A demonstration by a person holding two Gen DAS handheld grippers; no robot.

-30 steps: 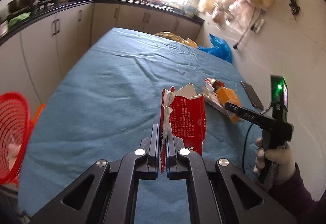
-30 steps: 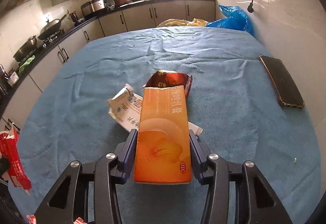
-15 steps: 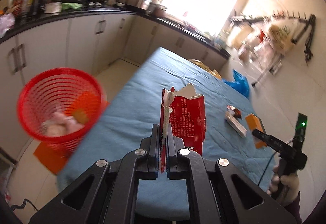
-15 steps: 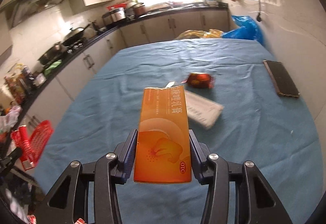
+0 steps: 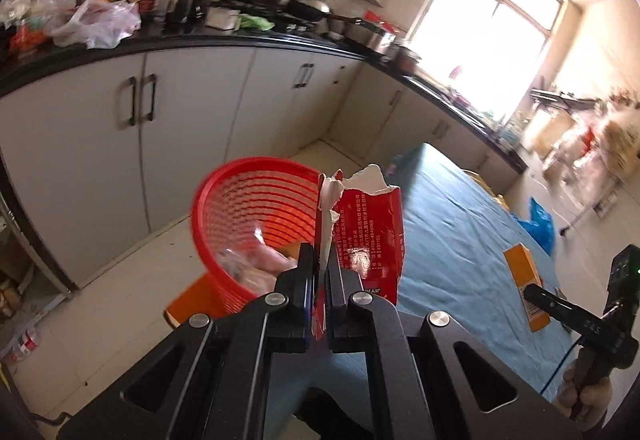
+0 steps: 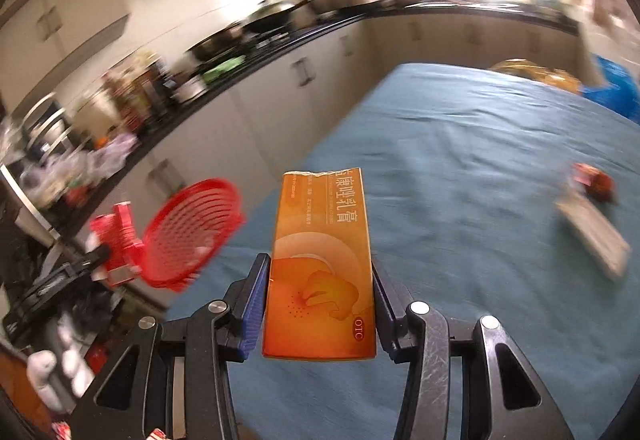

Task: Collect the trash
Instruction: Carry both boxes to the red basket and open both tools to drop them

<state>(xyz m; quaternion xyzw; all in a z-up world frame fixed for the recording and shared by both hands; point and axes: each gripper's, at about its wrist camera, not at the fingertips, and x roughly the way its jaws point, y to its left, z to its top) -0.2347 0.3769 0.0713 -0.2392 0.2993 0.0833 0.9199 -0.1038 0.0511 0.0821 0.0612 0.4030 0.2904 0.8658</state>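
Observation:
My left gripper [image 5: 319, 272] is shut on a torn red packet [image 5: 366, 228], held upright beside the table's left edge, just in front of a red mesh trash basket [image 5: 240, 207] with some trash inside. My right gripper [image 6: 320, 280] is shut on an orange medicine box [image 6: 322, 260], held above the blue table [image 6: 460, 159]. The right wrist view also shows the basket [image 6: 188, 236] and the red packet [image 6: 118, 236] at the left. The left wrist view shows the orange box [image 5: 524, 280] at the right.
A flat white package [image 6: 592, 236] and a small red wrapper [image 6: 596, 185] lie on the table at the right. A blue bag [image 6: 616, 87] and a yellow bag [image 6: 532, 73] sit at the far end. White cabinets [image 5: 168, 143] under a cluttered counter run along the left.
Both grippers have swung left towards the basket with their loads. The basket now sits right behind the red packet. The orange box has left the pile of trash on the table.

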